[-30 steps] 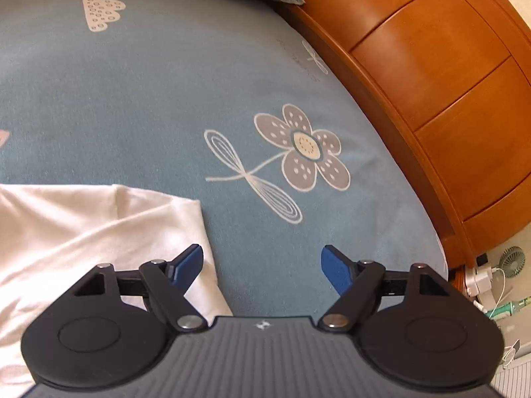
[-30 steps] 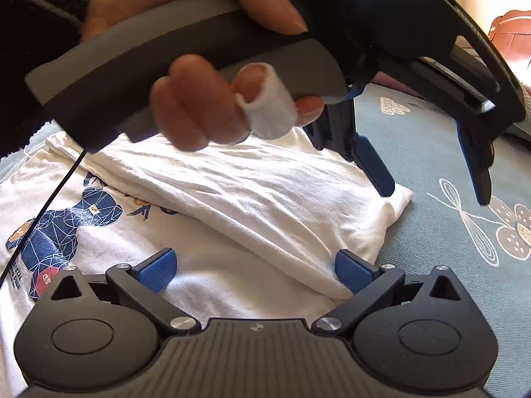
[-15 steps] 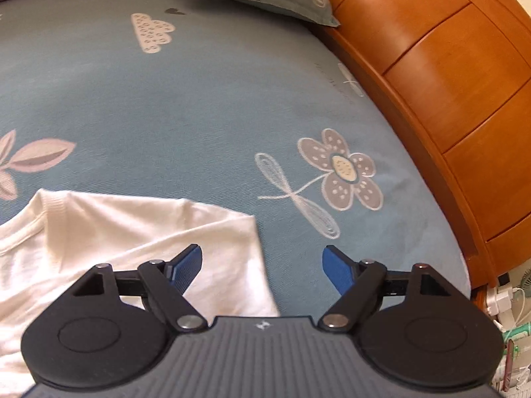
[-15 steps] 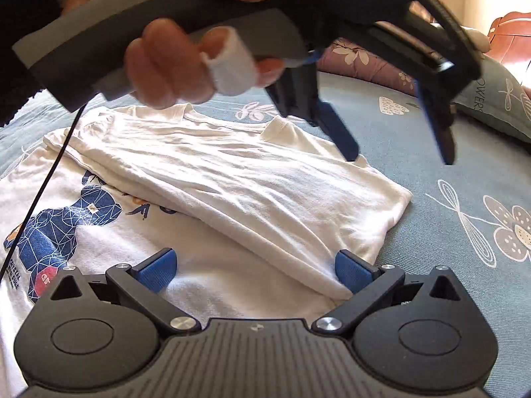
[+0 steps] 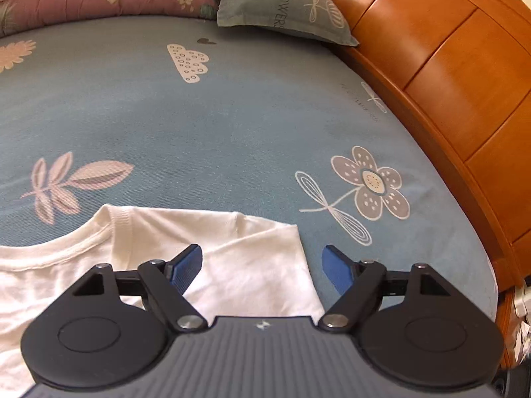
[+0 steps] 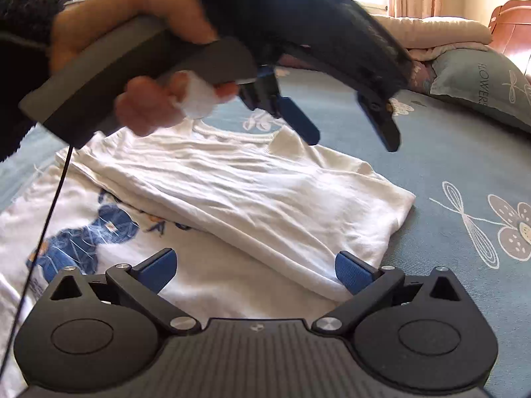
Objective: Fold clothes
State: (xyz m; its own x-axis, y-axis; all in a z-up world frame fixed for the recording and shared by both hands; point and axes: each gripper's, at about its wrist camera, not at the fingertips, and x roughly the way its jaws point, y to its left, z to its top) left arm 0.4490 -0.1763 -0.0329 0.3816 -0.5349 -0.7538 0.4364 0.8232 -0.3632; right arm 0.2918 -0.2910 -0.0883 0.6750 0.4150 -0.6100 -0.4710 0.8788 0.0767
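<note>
both grippers, left gripper (image 5: pixel 262 265) and right gripper (image 6: pixel 255 270), hover with jaws wide and empty over the half-folded shirt (image 6: pixel 252 199) on the bed (image 5: pixel 199 116), free to take the next fold.

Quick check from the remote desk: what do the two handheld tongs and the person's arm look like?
Both tongs, left and right, have blue ribbed fingertips on black linkages with round black discs and a grey ribbed body. The left one has a grey handle with a thin black cable. The hand has a white-wrapped finger and a dark fuzzy sleeve.

White T-shirt (image 6: pixel 252 199) with blue print lies on grey-blue, flower-patterned bedsheet (image 5: pixel 232 126).
</note>
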